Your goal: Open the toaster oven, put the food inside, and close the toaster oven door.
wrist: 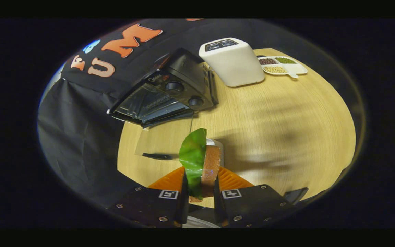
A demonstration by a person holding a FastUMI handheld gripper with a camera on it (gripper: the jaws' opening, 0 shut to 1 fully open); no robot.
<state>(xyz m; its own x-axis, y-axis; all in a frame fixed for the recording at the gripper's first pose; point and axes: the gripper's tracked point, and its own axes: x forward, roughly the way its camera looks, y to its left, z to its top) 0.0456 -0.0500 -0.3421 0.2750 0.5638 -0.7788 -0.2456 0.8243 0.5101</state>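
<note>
Sandwich [201, 164] clamped upright between the fingers of the gripper [200, 192], lifted above the surface [286, 137], with a leaf on its left face and a bread slice on its right. Beyond the fingers, toaster oven [170, 89] at the far left of the surface, backed against the booth wall, its glass door [165, 142] lowered flat toward the gripper, handle at the near edge. Right of the toaster oven, just beside it, a boxy appliance [232, 61]. Further right and behind that, a divided tray [283, 66] with grains in its compartments.
</note>
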